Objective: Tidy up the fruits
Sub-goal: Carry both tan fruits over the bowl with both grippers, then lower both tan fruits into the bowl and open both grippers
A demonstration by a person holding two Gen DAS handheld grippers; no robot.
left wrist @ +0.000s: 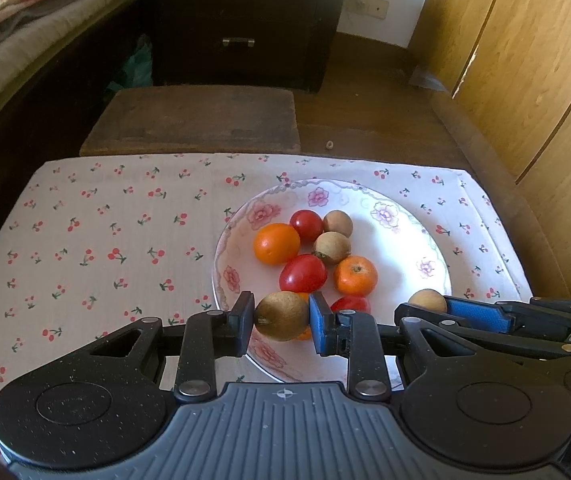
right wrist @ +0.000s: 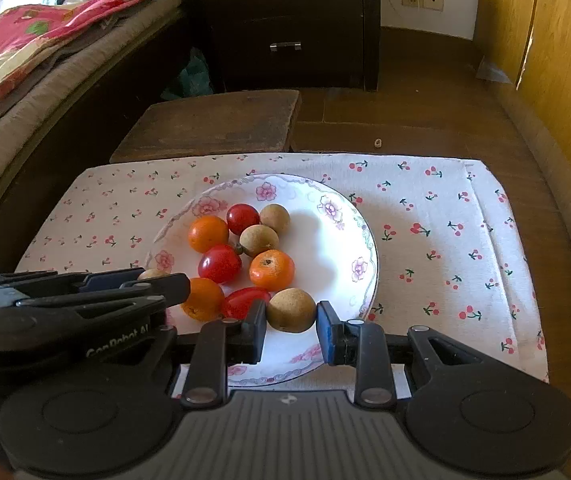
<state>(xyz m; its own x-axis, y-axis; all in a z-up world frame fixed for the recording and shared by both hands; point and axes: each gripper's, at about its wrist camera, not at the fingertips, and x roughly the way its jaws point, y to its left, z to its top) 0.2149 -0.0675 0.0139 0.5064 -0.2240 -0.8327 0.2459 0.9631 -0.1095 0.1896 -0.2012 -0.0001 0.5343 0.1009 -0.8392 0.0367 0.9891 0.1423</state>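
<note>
1. The left tool [left wrist: 281, 318] pinches a brown fruit [left wrist: 281, 315] between its two pads, pressed on its left and right flanks across the widest part.
2. The right tool [right wrist: 291, 316] is likewise closed on a second brown fruit [right wrist: 290, 309], gripped side to side.
3. Both fruits look small, round, firm-skinned and light. They should carry easily, but a round body can roll out of flat pads, so a hold across the middle, as now, seems the safest; much more squeeze might bruise them.
4. Each held fruit sits at its tool's tips over the near part of the flowered plate [right wrist: 365, 236]; I cannot tell whether either is lifted clear of it.
5. Ahead of the tools the plate carries the rest: orange fruits [right wrist: 271, 269], red ones [right wrist: 219, 263] and two more brown ones [right wrist: 259, 240], touching in a loose cluster.
6. The plate rests on the cherry-print cloth [right wrist: 437, 236] covering the surface, open to the right of the right tool.
</note>
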